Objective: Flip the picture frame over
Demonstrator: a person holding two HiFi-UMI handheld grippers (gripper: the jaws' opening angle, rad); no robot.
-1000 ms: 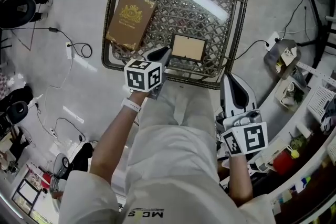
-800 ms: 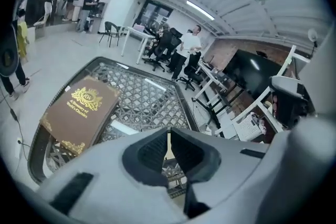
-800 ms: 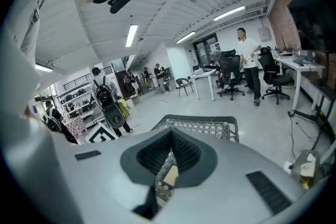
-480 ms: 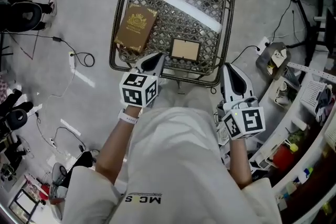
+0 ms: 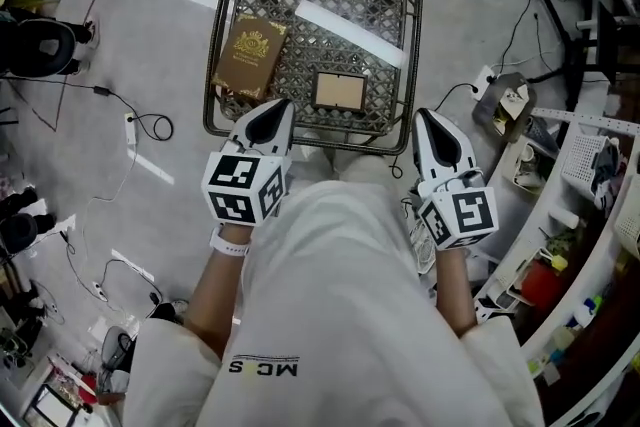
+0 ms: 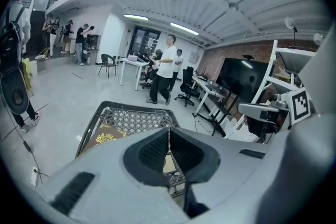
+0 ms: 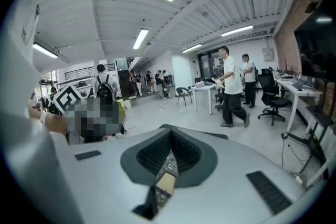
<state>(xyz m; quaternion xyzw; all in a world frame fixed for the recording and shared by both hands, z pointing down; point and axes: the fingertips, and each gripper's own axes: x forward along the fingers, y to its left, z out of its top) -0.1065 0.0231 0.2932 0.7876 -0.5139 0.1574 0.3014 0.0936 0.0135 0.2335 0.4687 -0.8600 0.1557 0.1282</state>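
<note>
From overhead in the head view, the picture frame (image 5: 340,91) lay flat on the wire lattice table (image 5: 412,35), ahead of both grippers and between them. It was past the tips of the left gripper (image 5: 279,104) and off to its right, and past the right gripper (image 5: 424,114) and off to its left, touching neither. A brown book (image 5: 249,56) sat on the lattice straight ahead of the left gripper. Only this view showed both tools held close to the person's body, short of the table's near rim. In the left gripper view the left gripper (image 6: 168,135) had its jaws clenched together on nothing. The frame (image 6: 167,163) showed as a pale sliver low in the wedge beneath them, with the book (image 6: 107,137) to the left and people (image 6: 165,76) standing in the room beyond, which the overhead camera missed. In the right gripper view the right gripper (image 7: 170,138) was likewise pinched closed and empty, with the frame (image 7: 165,184) peeking below its jaws. A second earlier the left gripper's tip had been right at the frame's left edge with its jaws a little apart. Since then both grippers had drawn back and up, while the frame stayed where it lay.
</note>
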